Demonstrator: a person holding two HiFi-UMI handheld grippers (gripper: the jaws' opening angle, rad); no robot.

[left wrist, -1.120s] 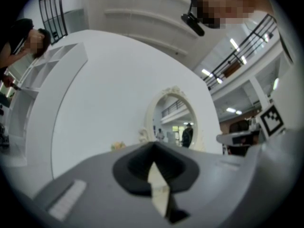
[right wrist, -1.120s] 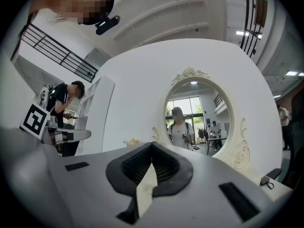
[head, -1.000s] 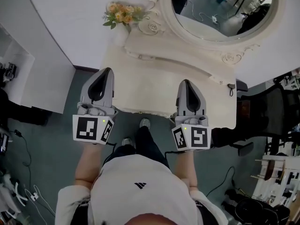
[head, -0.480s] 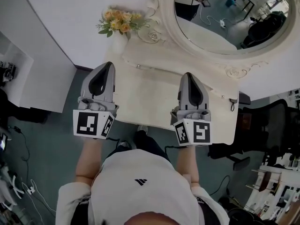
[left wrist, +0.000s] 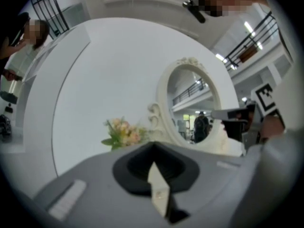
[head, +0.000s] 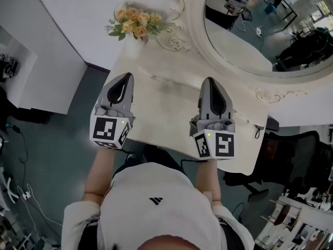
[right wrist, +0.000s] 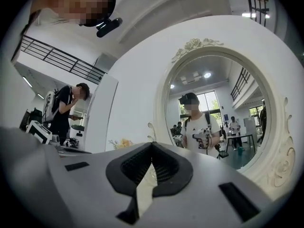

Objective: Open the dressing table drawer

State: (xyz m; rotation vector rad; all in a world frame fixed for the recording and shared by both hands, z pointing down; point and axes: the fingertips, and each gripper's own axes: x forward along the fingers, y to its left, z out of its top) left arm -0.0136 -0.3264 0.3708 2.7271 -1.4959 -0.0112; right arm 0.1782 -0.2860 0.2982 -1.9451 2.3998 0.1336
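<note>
The cream dressing table (head: 161, 113) stands against the white wall, with a big oval mirror (head: 260, 35) in a carved frame behind its top. Its drawer front is hidden under the top in the head view, and neither gripper view shows it. My left gripper (head: 126, 76) hangs over the table's left part, jaws closed tip to tip with nothing held. My right gripper (head: 209, 79) is above the middle right, also shut and empty. In the left gripper view the left gripper (left wrist: 153, 144) points level at the mirror; the right gripper (right wrist: 152, 143) does too.
A vase of yellow and peach flowers (head: 130, 27) stands at the table's back left corner. A black office chair (head: 291, 155) is at the right, a white cabinet (head: 31, 66) at the left. Cables (head: 21, 191) lie on the floor. A person (right wrist: 66, 108) stands off to the left.
Both grippers have moved forward from the table's front edge to over its top, toward the mirror. The table and mirror look nearer. Both stay shut.
</note>
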